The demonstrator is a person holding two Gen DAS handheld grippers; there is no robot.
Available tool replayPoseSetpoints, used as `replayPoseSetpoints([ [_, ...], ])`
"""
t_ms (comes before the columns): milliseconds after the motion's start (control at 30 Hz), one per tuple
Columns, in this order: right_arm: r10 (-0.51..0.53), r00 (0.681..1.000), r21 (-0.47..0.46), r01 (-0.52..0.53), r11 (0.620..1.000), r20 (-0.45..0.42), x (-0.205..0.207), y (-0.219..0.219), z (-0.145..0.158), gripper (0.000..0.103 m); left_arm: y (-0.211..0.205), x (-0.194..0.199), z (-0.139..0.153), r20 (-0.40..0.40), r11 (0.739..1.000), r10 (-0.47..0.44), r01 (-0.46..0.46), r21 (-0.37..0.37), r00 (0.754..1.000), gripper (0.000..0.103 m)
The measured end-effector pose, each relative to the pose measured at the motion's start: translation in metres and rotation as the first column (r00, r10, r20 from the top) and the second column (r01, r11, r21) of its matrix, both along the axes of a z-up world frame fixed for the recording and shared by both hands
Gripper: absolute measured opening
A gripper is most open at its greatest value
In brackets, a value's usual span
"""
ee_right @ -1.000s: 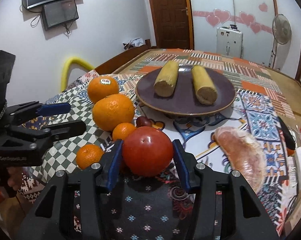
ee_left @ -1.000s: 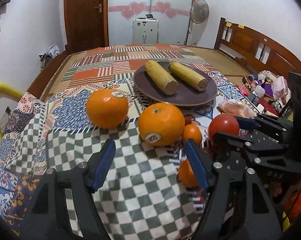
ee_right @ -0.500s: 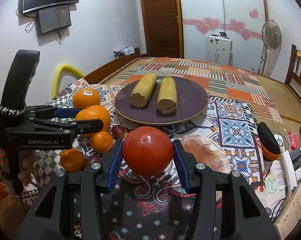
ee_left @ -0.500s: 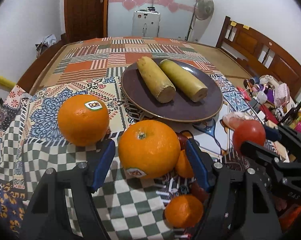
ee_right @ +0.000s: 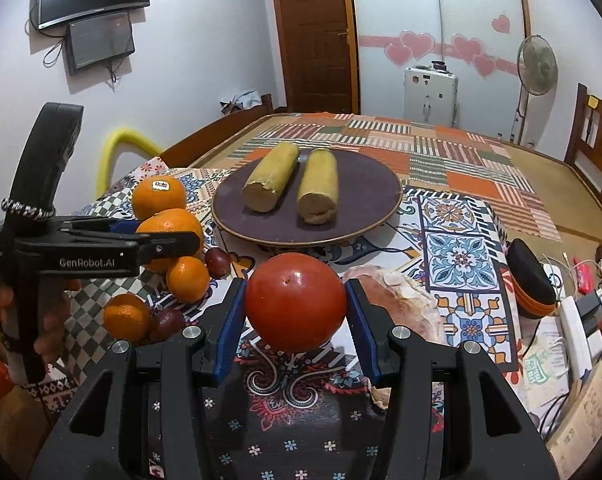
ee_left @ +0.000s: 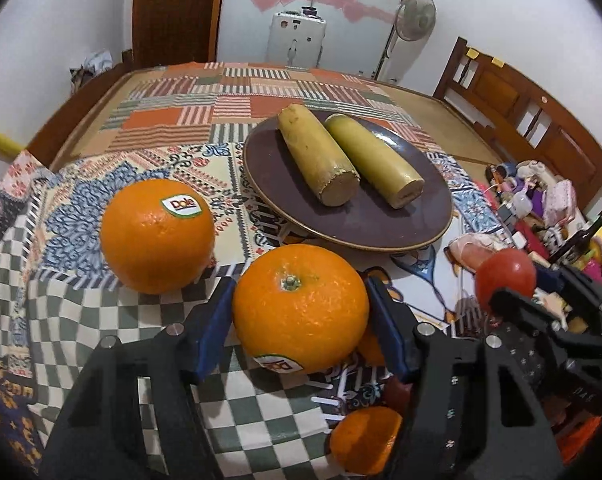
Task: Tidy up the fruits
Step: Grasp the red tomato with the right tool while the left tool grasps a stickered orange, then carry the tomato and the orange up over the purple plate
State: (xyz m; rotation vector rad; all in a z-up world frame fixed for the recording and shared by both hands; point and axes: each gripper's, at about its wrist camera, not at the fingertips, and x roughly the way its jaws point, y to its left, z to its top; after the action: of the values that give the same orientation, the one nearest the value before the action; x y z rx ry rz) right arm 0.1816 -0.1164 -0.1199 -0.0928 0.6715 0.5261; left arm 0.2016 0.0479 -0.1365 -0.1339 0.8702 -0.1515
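Note:
My left gripper [ee_left: 299, 312] has its blue pads on both sides of a large orange [ee_left: 300, 307] that rests on the checked cloth. A second large orange [ee_left: 157, 236] with a Dole sticker sits to its left. My right gripper [ee_right: 295, 302] is shut on a red tomato [ee_right: 295, 301] and holds it above the table; the tomato also shows in the left wrist view [ee_left: 506, 275]. A dark plate [ee_right: 365, 216] with two yellow-green cut stalks [ee_right: 271, 176] stands beyond. Small mandarins [ee_right: 187, 278] lie near the left gripper [ee_right: 169, 240].
A wrapped pale pink fruit piece [ee_right: 397, 300] lies right of the tomato. Two small dark plums [ee_right: 217, 260] sit among the mandarins. Clutter, a black case [ee_right: 525, 276] and cables line the right edge. A patchwork cloth [ee_right: 441, 152] covers the table behind the plate.
My left gripper has moved forward and its pads have closed in around the large orange. My right gripper has lifted the tomato higher and drawn back a little.

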Motion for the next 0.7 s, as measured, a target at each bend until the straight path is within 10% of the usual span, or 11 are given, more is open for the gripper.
replayPoseSetpoints([
  [700, -0.047, 0.994, -0.017, 0.049, 0.999, 0.097, 0.028, -0.009, 0.038, 0.046, 0.001, -0.002, 0.061, 0.165, 0.999, -0.005, -0.002, 0.044, 0.986, 0.064],
])
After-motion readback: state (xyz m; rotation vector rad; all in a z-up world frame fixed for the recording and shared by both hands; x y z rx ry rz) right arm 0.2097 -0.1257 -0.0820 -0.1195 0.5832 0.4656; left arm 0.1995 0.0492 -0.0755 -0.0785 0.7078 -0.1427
